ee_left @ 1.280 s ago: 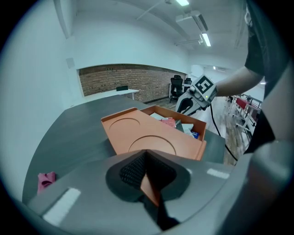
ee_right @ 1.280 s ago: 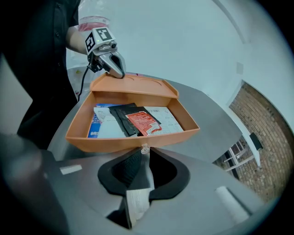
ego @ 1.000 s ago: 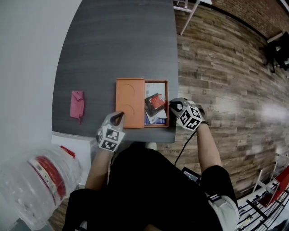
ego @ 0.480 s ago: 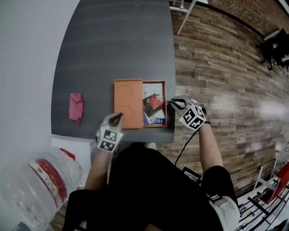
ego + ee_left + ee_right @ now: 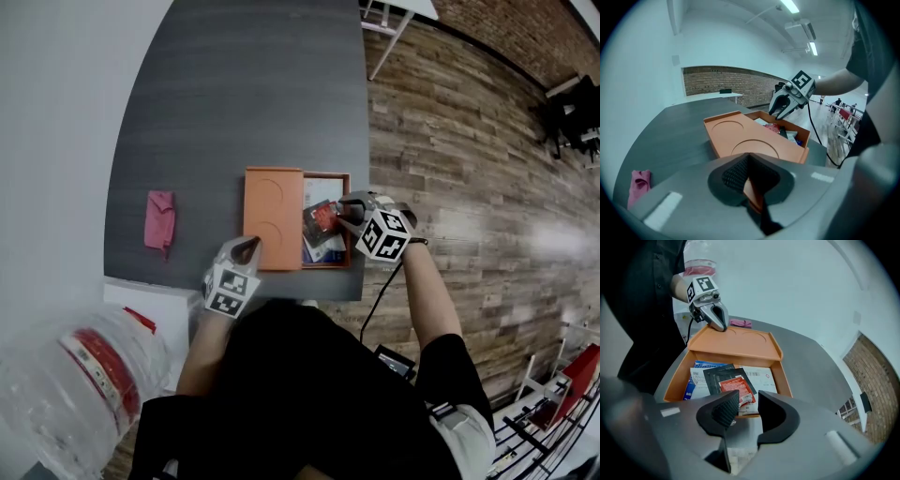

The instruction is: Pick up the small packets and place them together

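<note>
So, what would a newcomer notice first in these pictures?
The orange box at the near edge of the table, its lid covering the left half, with packets heaped in the open half. The right gripper hovers over them, jaws just opened and empty; the left gripper grips the lid.

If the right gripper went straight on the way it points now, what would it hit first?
Probably the red packet atop the pile in the orange box. The right gripper's jaws have just been opening, with nothing between them.

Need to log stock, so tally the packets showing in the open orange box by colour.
Blue and white packet: 1
Black packet: 1
Red packet: 1
White packet: 1
Total: 4 visible; any lying underneath cannot be seen.
</note>
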`<act>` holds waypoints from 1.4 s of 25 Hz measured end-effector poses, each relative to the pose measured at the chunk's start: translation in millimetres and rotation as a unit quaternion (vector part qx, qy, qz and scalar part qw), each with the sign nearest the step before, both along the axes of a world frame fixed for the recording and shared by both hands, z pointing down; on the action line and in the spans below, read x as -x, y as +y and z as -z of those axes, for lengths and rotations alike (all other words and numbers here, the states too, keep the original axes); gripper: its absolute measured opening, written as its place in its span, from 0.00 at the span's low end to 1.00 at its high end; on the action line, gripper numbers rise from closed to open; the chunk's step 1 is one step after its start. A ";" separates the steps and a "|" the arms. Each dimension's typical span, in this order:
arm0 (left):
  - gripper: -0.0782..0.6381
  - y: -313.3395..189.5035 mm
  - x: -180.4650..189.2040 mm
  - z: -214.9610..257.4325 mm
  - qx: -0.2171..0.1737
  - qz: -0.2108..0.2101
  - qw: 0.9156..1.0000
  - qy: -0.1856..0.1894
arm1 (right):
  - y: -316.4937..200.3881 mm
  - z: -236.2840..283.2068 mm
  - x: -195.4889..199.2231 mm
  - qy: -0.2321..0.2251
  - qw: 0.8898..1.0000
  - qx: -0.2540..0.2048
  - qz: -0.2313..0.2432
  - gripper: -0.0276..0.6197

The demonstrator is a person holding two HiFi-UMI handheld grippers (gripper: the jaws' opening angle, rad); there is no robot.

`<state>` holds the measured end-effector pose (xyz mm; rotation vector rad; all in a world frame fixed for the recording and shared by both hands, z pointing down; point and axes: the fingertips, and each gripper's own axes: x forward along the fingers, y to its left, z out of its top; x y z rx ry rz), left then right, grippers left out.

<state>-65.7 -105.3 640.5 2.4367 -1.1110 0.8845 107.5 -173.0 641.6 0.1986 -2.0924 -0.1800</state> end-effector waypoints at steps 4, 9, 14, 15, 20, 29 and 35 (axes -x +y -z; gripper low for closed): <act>0.11 -2.7 -2.5 5.0 0.000 0.006 1.000 0.004 | 0.8 -11.9 3.8 0.045 0.998 0.019 0.033 0.28; 0.11 -0.8 -4.5 4.1 0.006 0.002 1.000 0.005 | 9.5 -20.4 8.3 0.083 0.993 0.045 0.070 0.38; 0.11 -1.0 -5.7 7.0 -0.007 0.014 1.000 0.009 | 17.2 -25.7 12.4 0.108 0.985 0.077 0.114 0.43; 0.11 -1.4 -5.9 7.2 -0.008 0.017 1.000 0.010 | 17.0 -26.8 12.4 0.114 0.983 0.081 0.123 0.44; 0.11 -0.8 -5.6 7.0 -0.006 0.038 0.999 0.012 | 19.7 -32.3 8.1 0.141 0.972 0.114 0.147 0.48; 0.11 -1.2 -4.5 9.4 -0.010 0.056 0.998 0.005 | 15.4 -43.1 6.7 0.182 0.960 0.120 0.173 0.50; 0.11 -0.1 -2.6 10.4 -0.012 0.061 0.998 0.007 | 15.0 -41.9 5.7 0.182 0.959 0.120 0.179 0.46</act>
